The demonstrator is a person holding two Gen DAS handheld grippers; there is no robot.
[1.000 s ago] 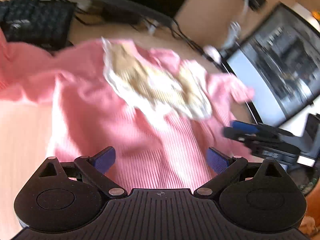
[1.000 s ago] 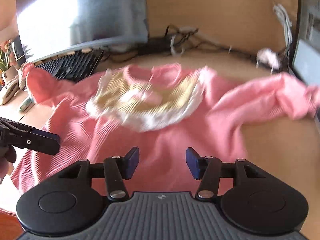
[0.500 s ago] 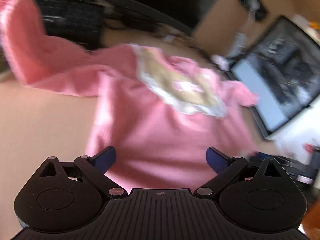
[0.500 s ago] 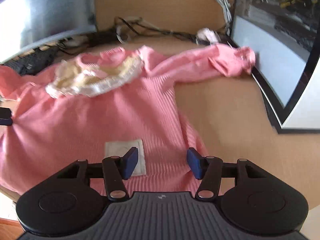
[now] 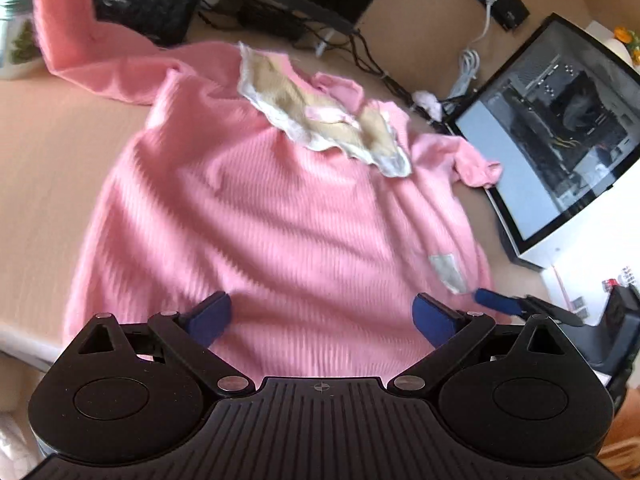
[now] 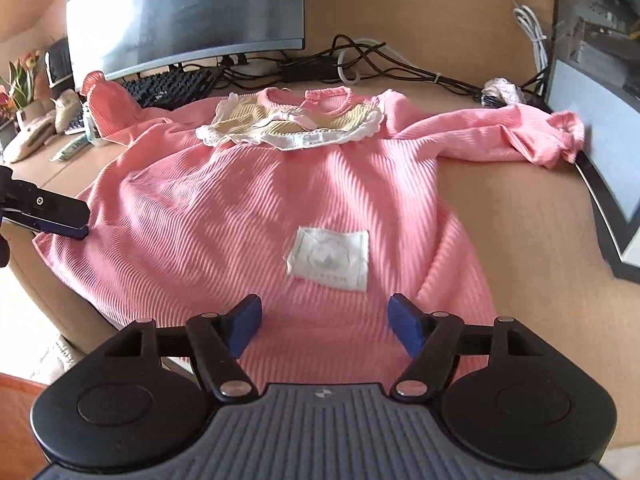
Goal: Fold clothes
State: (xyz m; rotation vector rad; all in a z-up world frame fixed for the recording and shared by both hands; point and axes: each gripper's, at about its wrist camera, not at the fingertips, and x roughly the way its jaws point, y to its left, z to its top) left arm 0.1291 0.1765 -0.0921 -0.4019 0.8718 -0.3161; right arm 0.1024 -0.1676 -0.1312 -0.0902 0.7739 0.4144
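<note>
A pink ribbed sweater (image 5: 260,216) (image 6: 256,208) lies spread flat on the desk, both sleeves out to the sides. It has a beige collar with white lace trim (image 6: 292,124) (image 5: 320,120) and a white label patch (image 6: 328,258) (image 5: 448,272) near the hem. My left gripper (image 5: 322,316) hovers open over the hem. My right gripper (image 6: 324,326) is open too, just short of the label. Nothing sits between either pair of fingers. The left gripper's finger (image 6: 52,212) shows at the sweater's left edge in the right wrist view.
A curved monitor (image 6: 184,8) and a black keyboard (image 6: 172,88) stand behind the sweater, with tangled cables (image 6: 360,64) along the wall. A glass-sided computer case (image 5: 560,128) (image 6: 600,120) stands at the right, touching the right sleeve cuff. Small items crowd the desk's left end (image 6: 36,132).
Both grippers have pulled back toward the near edge of the desk, so more of the sweater and its label now show. The sweater has settled flat.
</note>
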